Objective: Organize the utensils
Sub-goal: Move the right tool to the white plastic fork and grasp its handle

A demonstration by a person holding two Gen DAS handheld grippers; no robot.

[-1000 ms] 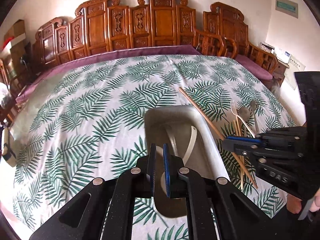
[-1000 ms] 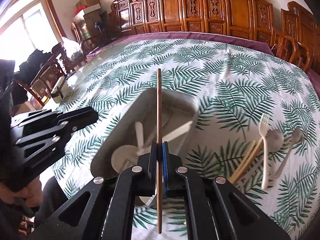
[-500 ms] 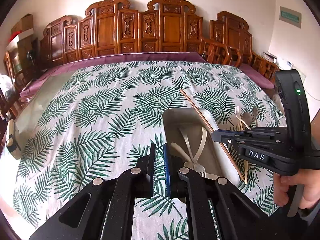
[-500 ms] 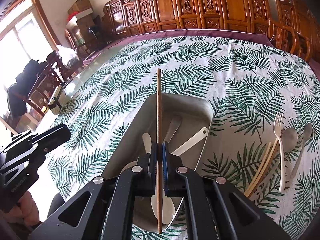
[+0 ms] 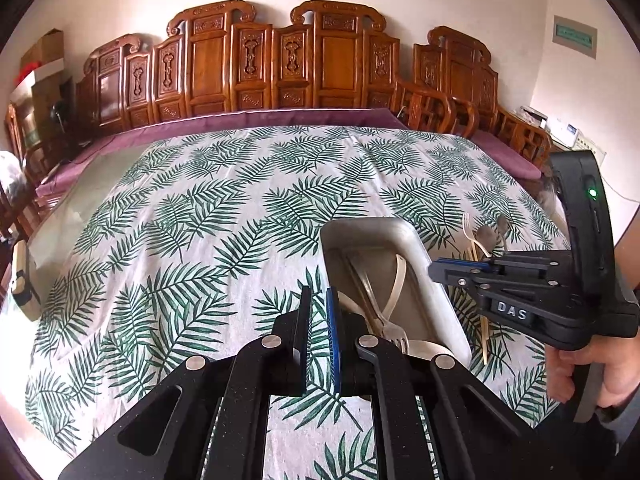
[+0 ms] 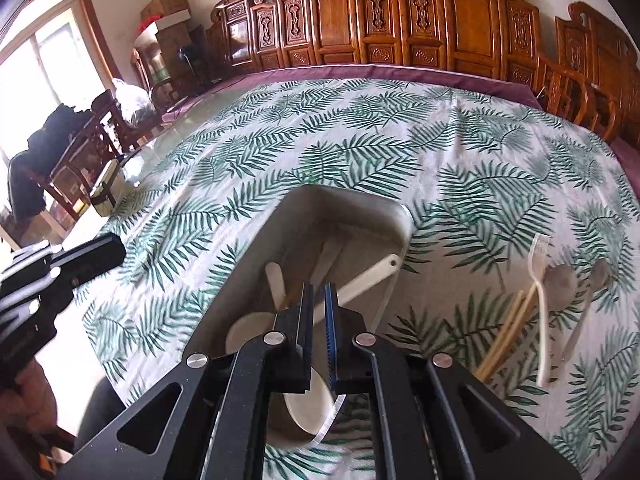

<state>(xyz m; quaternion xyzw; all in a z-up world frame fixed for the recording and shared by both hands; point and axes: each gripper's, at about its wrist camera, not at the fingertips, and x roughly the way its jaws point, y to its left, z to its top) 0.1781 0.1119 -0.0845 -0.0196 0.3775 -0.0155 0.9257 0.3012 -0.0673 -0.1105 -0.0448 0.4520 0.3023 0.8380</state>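
Black right tool (image 6: 319, 308) hovers slightly parted over the tray (image 6: 404, 220); left tool (image 5: 318, 316) likewise empty.

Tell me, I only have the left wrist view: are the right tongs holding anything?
Observer: No. The right tongs are open and empty, above the tray.
Operator: What's outside the tray?
Observer: Chopsticks, a white fork and two metal spoons lie on the cloth to its right.
Operator: Any touching the tray?
Observer: No, all lie apart from it.
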